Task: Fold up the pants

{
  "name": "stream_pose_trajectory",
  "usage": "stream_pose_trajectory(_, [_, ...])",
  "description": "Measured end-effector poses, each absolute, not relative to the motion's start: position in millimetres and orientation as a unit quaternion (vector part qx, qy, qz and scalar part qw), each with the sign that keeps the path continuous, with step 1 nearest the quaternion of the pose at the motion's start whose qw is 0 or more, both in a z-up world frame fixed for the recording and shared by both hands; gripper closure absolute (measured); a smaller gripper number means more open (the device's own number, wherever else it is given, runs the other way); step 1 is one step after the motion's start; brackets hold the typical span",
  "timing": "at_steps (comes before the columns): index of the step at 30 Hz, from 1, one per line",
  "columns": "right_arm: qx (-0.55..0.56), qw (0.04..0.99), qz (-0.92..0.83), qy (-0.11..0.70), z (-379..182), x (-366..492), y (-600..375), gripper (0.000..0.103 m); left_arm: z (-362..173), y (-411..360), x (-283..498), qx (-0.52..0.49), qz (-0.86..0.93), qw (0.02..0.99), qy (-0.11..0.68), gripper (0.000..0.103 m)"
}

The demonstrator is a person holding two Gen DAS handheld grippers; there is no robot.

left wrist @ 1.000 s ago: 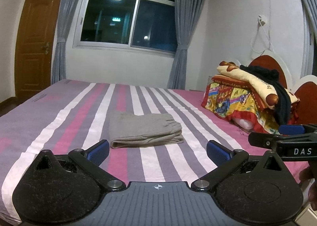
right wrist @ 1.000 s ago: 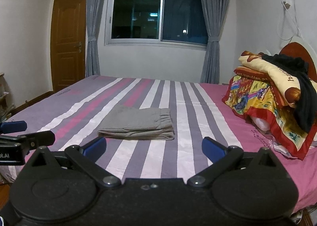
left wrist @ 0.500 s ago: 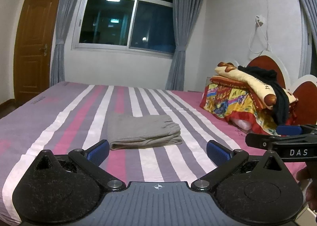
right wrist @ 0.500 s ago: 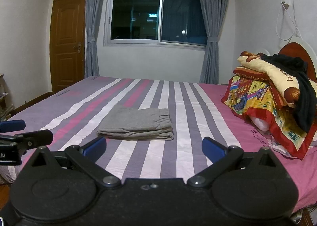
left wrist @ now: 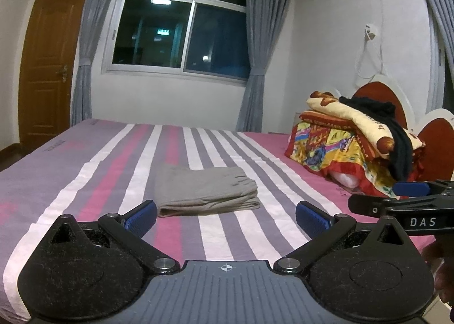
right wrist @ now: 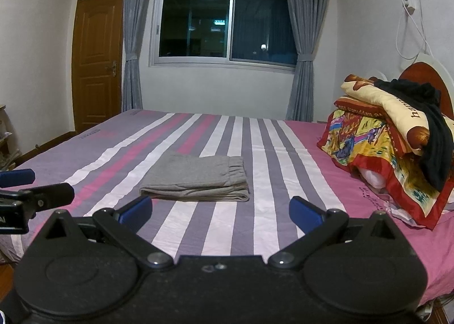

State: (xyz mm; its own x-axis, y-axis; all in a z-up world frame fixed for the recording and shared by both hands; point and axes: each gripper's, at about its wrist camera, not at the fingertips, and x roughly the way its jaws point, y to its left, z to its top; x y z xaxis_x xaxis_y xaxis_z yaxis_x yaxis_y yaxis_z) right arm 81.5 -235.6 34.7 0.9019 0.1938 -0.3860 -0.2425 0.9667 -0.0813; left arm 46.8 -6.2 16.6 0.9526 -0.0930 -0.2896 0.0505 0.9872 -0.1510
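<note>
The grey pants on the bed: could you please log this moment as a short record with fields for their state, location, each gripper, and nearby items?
pants: grey pants folded into a compact flat rectangle
location: lying on the striped bed, near its middle
left gripper: left gripper tongs open, empty, short of the pants
right gripper: right gripper tongs open, empty, short of the pants
contact: neither gripper touches the pants
nearby: pile of colourful bedding by the headboard, black garment draped over it
</note>
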Motion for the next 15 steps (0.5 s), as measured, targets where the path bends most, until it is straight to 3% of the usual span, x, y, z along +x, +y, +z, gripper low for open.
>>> stream_pose_trajectory(15, [-0.061, 0.974, 0.106, 0.190, 33.0, 81.7, -235.8, 0.000, 17.9, -10.8, 43.1, -0.066, -0.042, 0.987, 0.143, 0.000])
